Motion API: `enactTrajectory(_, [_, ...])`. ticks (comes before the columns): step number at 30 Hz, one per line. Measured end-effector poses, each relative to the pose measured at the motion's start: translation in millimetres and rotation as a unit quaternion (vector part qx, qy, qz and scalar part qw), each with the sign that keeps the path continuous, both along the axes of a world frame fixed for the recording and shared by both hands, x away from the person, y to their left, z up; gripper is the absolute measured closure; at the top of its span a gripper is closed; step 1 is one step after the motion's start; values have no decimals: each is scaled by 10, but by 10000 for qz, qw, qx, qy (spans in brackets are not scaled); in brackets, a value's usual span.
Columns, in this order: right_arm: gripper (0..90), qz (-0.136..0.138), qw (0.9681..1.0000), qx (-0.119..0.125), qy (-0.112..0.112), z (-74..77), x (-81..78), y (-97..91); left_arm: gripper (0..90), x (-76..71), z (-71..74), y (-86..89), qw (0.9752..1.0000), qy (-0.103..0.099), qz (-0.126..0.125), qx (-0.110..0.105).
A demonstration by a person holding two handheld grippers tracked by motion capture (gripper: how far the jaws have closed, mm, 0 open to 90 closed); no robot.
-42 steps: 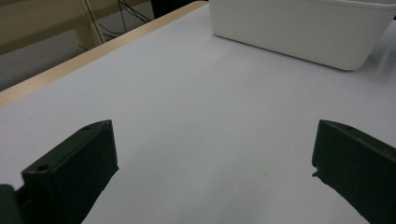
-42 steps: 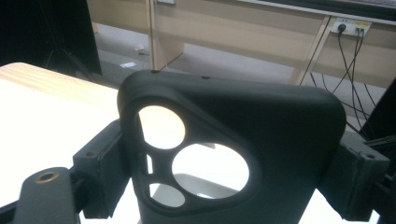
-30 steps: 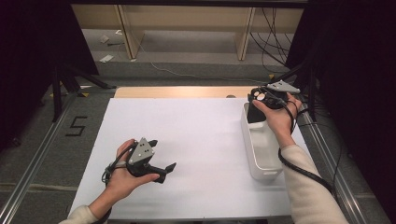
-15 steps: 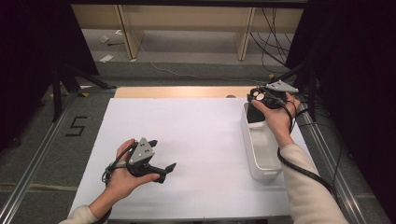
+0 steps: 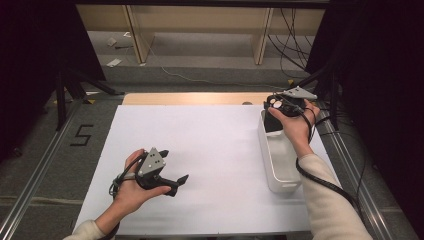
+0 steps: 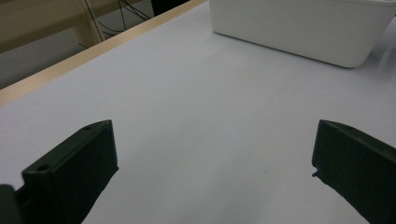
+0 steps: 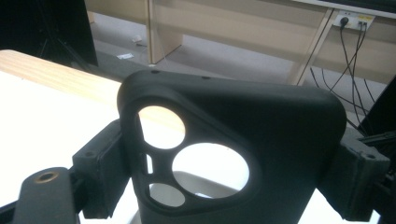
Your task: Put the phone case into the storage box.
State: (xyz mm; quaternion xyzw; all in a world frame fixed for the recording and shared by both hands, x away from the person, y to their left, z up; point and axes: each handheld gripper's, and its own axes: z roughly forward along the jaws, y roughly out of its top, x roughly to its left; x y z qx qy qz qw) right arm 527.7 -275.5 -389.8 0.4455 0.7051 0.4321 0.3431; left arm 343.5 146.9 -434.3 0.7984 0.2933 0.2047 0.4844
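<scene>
A black phone case (image 7: 261,135) with round camera cut-outs stands upright between the jaws of my right gripper (image 7: 229,179), whose pads press on its two sides. In the high view my right gripper (image 5: 278,106) holds that case (image 5: 272,123) over the far end of a white bin (image 5: 283,176) at the table's right side. Near the table's front left, my left gripper (image 5: 174,165) rests low over the white sheet. Its jaws stand wide apart with nothing between them, as the left gripper view (image 6: 212,172) also shows.
The white sheet (image 5: 210,145) covers most of the table, with a wooden strip (image 5: 190,98) along its far edge. In the left gripper view the bin (image 6: 299,28) sits farther off. Shelf legs and cables (image 5: 295,30) lie on the floor beyond the table.
</scene>
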Motion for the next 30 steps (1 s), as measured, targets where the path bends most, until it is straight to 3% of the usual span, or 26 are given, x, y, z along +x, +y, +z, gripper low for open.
enactTrajectory(12, [160,10,9998,-142,102,-81,34,41,0,1,0,0,10000,-1,-4,0])
enactTrajectory(30, [159,-6,9998,-156,125,-111,73,56,0,0,0,-3,10000,-1,-11,-2])
